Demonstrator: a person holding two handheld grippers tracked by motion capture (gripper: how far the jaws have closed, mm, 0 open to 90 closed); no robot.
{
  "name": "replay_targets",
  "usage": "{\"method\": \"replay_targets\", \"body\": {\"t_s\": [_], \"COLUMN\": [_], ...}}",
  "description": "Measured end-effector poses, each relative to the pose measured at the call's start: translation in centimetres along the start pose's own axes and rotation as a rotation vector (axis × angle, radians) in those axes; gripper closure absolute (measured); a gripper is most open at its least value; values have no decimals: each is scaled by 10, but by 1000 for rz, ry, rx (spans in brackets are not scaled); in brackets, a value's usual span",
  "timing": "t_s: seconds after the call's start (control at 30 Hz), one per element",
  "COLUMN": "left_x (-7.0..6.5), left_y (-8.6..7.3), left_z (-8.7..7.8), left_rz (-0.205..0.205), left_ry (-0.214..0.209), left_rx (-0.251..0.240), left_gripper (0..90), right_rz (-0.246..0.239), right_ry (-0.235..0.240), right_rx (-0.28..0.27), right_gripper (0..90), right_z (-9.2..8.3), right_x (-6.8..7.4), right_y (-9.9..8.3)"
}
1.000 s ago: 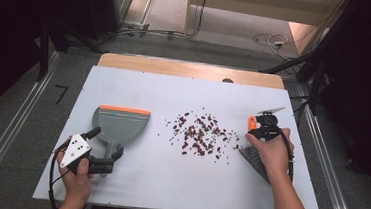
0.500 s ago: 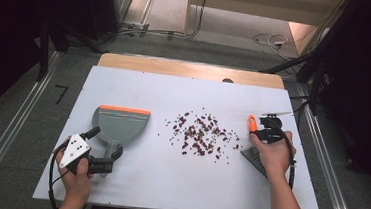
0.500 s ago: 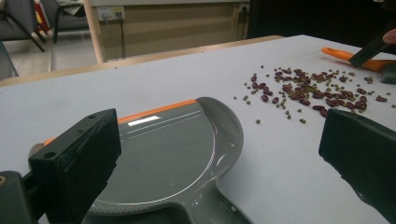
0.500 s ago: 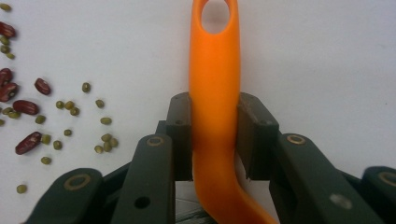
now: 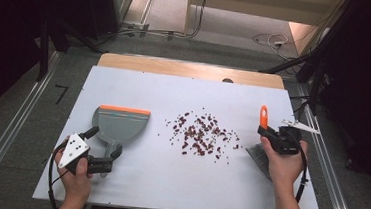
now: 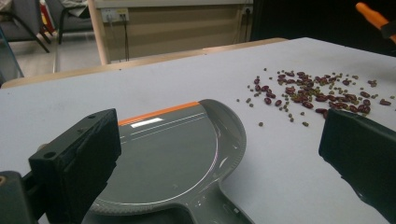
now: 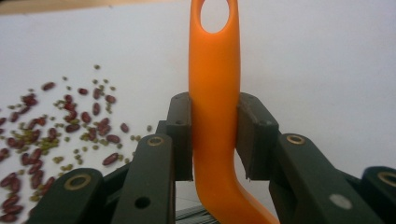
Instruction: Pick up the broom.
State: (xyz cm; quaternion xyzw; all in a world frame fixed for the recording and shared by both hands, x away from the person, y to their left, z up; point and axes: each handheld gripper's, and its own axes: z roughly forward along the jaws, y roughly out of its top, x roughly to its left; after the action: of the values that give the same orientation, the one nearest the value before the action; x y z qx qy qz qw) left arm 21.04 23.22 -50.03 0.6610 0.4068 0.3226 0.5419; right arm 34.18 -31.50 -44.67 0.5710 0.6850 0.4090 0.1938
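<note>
Gripping brush handle [image 7: 214,93]: right tongs [image 7: 215,135] | left tongs [image 6: 210,158] open astride dustpan [image 6: 177,149] | beans [image 5: 201,135] between

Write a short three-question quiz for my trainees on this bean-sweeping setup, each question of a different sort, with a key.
1. True or false: the right gripper is shut on the brush handle.
2. Which lies between the dustpan and the brush on the table? A) a cup B) scattered beans C) a cloth
3. In a few words: how do the left gripper fingers stand relative to the dustpan?

Key
1. True: both fingers press the orange handle.
2. B
3. Open, one either side of the dustpan's handle end, not gripping it.
</note>
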Motion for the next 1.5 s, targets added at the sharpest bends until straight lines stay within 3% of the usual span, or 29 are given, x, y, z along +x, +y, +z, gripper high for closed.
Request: {"method": "replay_targets", "body": {"t_s": [0.13, 0.27, 0.37, 0.53, 0.6, 0.73, 0.87, 0.93, 1.07, 1.17, 1.27, 1.3, 1.33, 1.37, 1.4, 1.5], "left_x": [-1, -2, -4, -9, -11, -19, -28, -38, -51, -65, -79, -84, -89, -100, -100, -122], "left_y": [1, 1, 3, 7, 8, 15, 24, 32, 44, 56, 68, 71, 74, 78, 78, 87], "left_z": [0, 0, -1, -2, -3, -7, -11, -12, -12, -10, -3, 0, 3, 11, 11, 28], "left_rz": [3, 6, 20, 38, 40, 68, 89, 118, 131, 132, 128, 123, 122, 111, 111, 83], "left_ry": [0, 4, 5, 3, 5, 4, -4, -26, -45, -76, -137, -169, -202, -259, -259, -321], "left_rx": [-2, -3, -7, -20, -28, -45, -77, -96, -121, -139, -134, -142, -142, -140, -140, -123], "left_gripper": [0, 0, 0, 0, 0, 0, 0, 0, 0, 0, 0, 0, 0, 0, 0, 8], "right_rz": [18, 56, 54, 59, 78, 102, 93, 68, 30, 6, -4, -4, 5, 2, -6, -17], "right_ry": [49, 127, 174, 225, 295, 376, 412, 424, 439, 464, 492, 492, 524, 524, 534, 544], "right_rx": [-113, -190, -241, -316, -352, -391, -421, -435, -458, -469, -474, -474, -468, -470, -467, -460], "right_gripper": [671, 671, 670, 671, 671, 672, 672, 672, 672, 672, 672, 672, 672, 672, 671, 672], "right_z": [-15, -25, -31, -42, -45, -49, -57, -62, -72, -76, -79, -79, -80, -80, -79, -78], "right_x": [-6, -12, -13, -5, -4, 0, 9, 18, 35, 48, 60, 60, 66, 69, 73, 84], "right_y": [-6, -10, -13, -9, -6, -2, 3, 8, 13, 17, 19, 19, 19, 19, 19, 17]}}
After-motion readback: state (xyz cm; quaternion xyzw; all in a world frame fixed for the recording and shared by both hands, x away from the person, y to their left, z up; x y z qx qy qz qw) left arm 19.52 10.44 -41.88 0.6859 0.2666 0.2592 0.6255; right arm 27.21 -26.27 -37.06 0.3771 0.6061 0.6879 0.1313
